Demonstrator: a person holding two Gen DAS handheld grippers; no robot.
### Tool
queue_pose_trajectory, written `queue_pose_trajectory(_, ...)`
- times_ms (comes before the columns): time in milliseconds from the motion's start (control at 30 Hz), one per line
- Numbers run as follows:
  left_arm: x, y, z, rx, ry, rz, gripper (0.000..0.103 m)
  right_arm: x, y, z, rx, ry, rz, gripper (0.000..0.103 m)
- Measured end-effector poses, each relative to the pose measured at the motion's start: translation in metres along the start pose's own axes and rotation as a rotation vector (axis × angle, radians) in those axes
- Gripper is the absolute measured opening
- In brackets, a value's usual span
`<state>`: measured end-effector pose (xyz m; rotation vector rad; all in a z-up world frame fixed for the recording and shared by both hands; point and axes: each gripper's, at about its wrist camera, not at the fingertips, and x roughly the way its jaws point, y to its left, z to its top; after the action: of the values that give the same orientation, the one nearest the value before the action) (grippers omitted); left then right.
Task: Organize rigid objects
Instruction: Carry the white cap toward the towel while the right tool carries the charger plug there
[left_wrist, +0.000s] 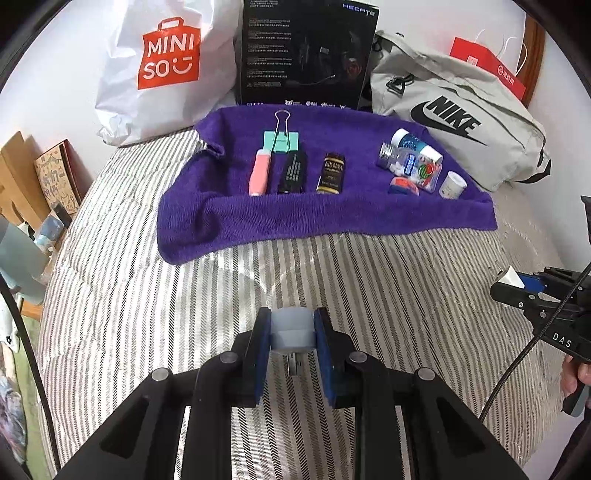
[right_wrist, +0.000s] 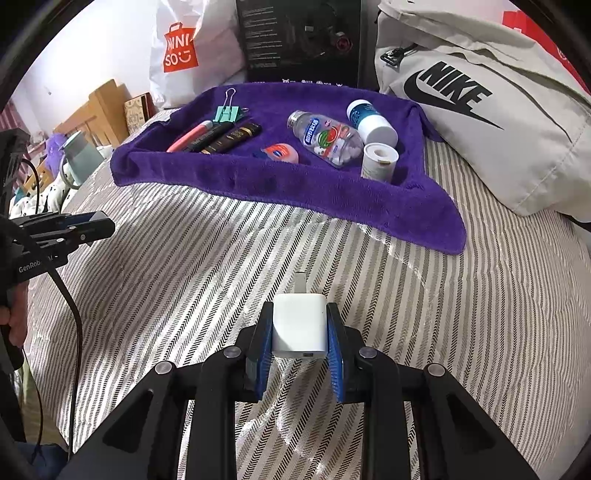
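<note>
- Left tool (left_wrist: 292, 329) is clamped on a small pale grey-blue cap-like cylinder (left_wrist: 292, 328), which sits right between the blue pads, squeezed from both sides, held above the striped bedspread (left_wrist: 147, 295).
- Right tool (right_wrist: 300, 328) has its fingers closed around a white charger block (right_wrist: 300, 326). Its metal prong (right_wrist: 300, 281) pokes forward past the fingertips, and the port end faces back toward the camera.
- Both tools are well short of the purple towel (left_wrist: 295, 218), which is spread across the far part of the bed.
- On the towel's left side, lined up side by side: a pink tube (left_wrist: 259, 171), a black stick-shaped item (left_wrist: 293, 172) and a dark bottle with a gold label (left_wrist: 331, 173). A mint binder clip (left_wrist: 281, 139) lies just behind the pink tube and the black one.
- On the towel's right side it's more of a cluster: a clear bottle with white pellets (right_wrist: 327, 138), a blue-and-white bottle (right_wrist: 371, 122) touching it, a small white roll (right_wrist: 379, 161) standing upright in front, and a small orange-and-blue round thing (right_wrist: 281, 152) nearby.
- From the left camera, the right tool shows up at the far right edge with the white block in its tip.
- Behind the towel: a Miniso bag (left_wrist: 166, 62), a black box (left_wrist: 306, 55) and a grey Nike bag (left_wrist: 458, 122).
</note>
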<state>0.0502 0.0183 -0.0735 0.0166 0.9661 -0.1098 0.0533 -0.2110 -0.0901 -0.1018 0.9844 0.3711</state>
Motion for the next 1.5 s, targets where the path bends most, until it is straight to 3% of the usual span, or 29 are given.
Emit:
queue_pose_trajectory(433,-0.018,-0.003,0.034,0.016,-0.046,0.002,0.023,-0.018,-0.003,0.03,-0.013,-0.059,0.05,0.026)
queue_pose_trajectory(767,-0.013,0.005,0.065,0.004,-0.053,0.006,0.023,-0.017,-0.005,0.088,-0.033,-0.116,0.086,0.026)
queue_pose_trajectory(1067,-0.008,0.032,0.077,-0.033,-0.05,0.041,0.023,0.045,0.013,0.148,-0.073,-0.068,0.145,0.026)
queue_pose_trajectory(1267,-0.003,0.048,0.082,-0.054,-0.042,0.047,0.023,0.09,0.034,0.164,-0.121,0.003,0.138,0.026)
queue_pose_trajectory(1500,0.003,0.055,0.083,-0.062,-0.038,0.04,0.023,0.109,0.04,0.165,-0.144,0.034,0.119,0.026)
